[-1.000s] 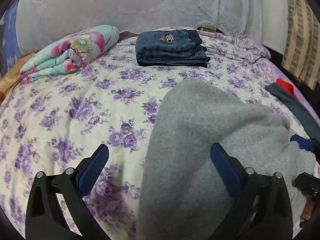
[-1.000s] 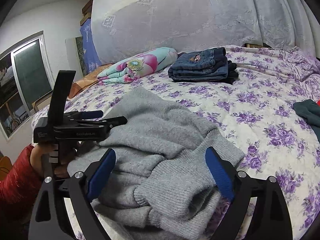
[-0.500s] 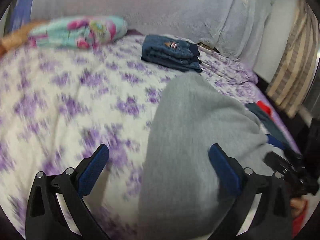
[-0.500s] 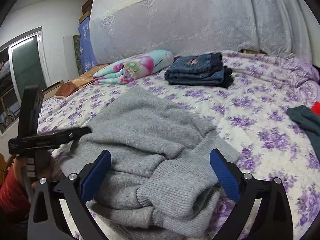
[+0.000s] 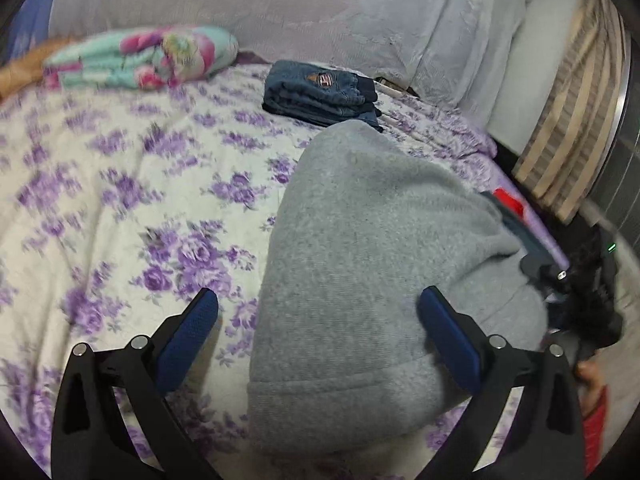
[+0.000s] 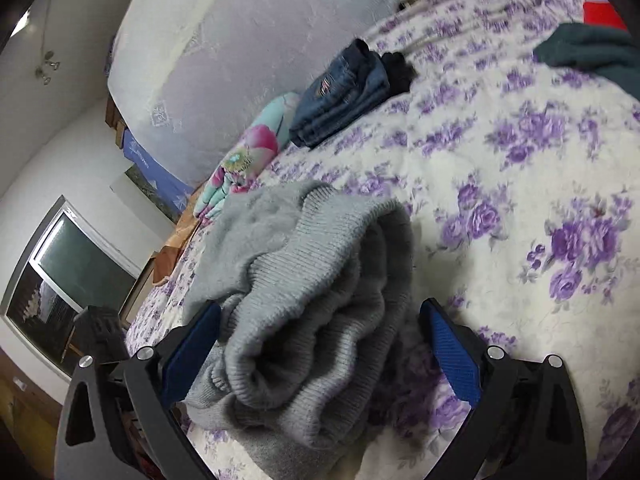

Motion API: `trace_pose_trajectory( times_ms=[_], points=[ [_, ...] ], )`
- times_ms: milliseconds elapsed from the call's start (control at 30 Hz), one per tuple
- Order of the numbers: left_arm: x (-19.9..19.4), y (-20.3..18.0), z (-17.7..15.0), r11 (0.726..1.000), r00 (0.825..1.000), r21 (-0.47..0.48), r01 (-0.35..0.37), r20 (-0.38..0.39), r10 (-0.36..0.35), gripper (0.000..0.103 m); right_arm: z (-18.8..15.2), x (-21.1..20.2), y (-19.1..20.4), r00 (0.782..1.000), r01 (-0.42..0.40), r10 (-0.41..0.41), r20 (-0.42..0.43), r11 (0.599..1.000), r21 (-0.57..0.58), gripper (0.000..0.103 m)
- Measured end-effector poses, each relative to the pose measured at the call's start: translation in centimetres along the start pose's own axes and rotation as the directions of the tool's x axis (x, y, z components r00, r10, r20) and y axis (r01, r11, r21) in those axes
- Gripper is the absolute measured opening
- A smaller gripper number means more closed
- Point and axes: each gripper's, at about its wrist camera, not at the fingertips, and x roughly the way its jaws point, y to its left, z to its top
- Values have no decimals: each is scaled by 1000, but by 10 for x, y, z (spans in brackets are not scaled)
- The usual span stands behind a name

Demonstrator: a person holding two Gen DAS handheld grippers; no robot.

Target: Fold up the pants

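Left wrist view: left gripper (image 5: 318, 308) jaws spread wide, blue pads clear of cloth on both sides, nothing gripped. Grey pants (image 5: 372, 264) lie folded in a thick bundle on the bed (image 5: 120, 184), near its front edge, and reach in between the fingers; the left pad hangs over bare floral sheet, the right pad over the grey fabric, contact not clear. Folded jeans (image 5: 320, 94) sit near the far edge of the bed, by the pale headboard cover (image 5: 280, 4). Rolled floral blanket (image 5: 148, 60) at the far left corner, blurred. Red and dark garments (image 5: 508, 204) at the right edge of the bed, partly hidden behind the grey bundle. The other gripper shows dark and blurred at the right. Right wrist view, frame rolled: right gripper (image 6: 320, 320) fully open, its jaws have just finished widening; ribbed end of the grey pants (image 6: 320, 312) lies between the fingers, pads not pressing on it, left pad just beside the fabric, right pad apart from it. Layers of the fold stack visibly at this end. Jeans (image 6: 344, 96) and floral blanket (image 6: 248, 152) well beyond, toward the far edge. Dark green garment (image 6: 588, 52) at the right edge of the bed with a red one behind. Window (image 6: 68, 280) on the left wall.
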Motion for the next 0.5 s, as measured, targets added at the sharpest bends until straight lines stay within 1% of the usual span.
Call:
trace_pose_trajectory(
  times_ms=[100, 133, 167, 200, 233, 267, 300, 333, 367, 400, 433, 467, 500],
  points=[
    [-2, -9, -1, 997, 998, 44, -60, 20, 59, 98, -2, -3, 1, 1000, -1, 1, 15, 1000, 3, 100],
    [-3, -10, -1, 996, 997, 54, -75, 25, 74, 98, -2, -11, 3, 998, 23, -23, 61, 1000, 0, 100],
    [-3, -12, -2, 994, 996, 61, -88, 29, 86, 98, -2, -21, 5, 990, 73, -72, 119, 997, -4, 100],
    [-4, -13, -2, 993, 995, 67, -100, 31, 98, 98, -4, -31, 11, 975, 131, -126, 185, 991, -13, 100],
    [-3, -14, -2, 992, 994, 72, -106, 33, 104, 99, -6, -42, 18, 956, 161, -147, 252, 986, -36, 100],
    [-4, -15, -2, 990, 993, 78, -116, 35, 113, 99, -8, -48, 25, 947, 163, -138, 289, 984, -66, 100],
    [-4, -16, -2, 989, 992, 84, -121, 38, 118, 99, -10, -51, 30, 942, 171, -135, 306, 981, -94, 100],
    [-4, -16, -2, 988, 991, 88, -128, 40, 124, 99, -11, -47, 37, 942, 205, -160, 295, 970, -128, 100],
    [-4, -17, -3, 987, 990, 92, -134, 42, 131, 99, -11, -41, 40, 945, 236, -192, 266, 961, -146, 100],
    [-4, -18, -3, 985, 990, 96, -140, 44, 137, 99, -10, -29, 41, 950, 264, -228, 212, 951, -160, 100],
    [-4, -18, -3, 984, 989, 100, -146, 47, 142, 99, -8, -13, 37, 961, 267, -250, 119, 951, -157, 100],
    [-4, -19, -4, 983, 988, 102, -150, 48, 146, 99, -8, -8, 34, 968, 247, -238, 78, 958, -143, 100],
    [-4, -20, -4, 983, 988, 103, -153, 47, 148, 99, -5, -5, 24, 980, 196, -193, 40, 976, -96, 100]
  ],
)
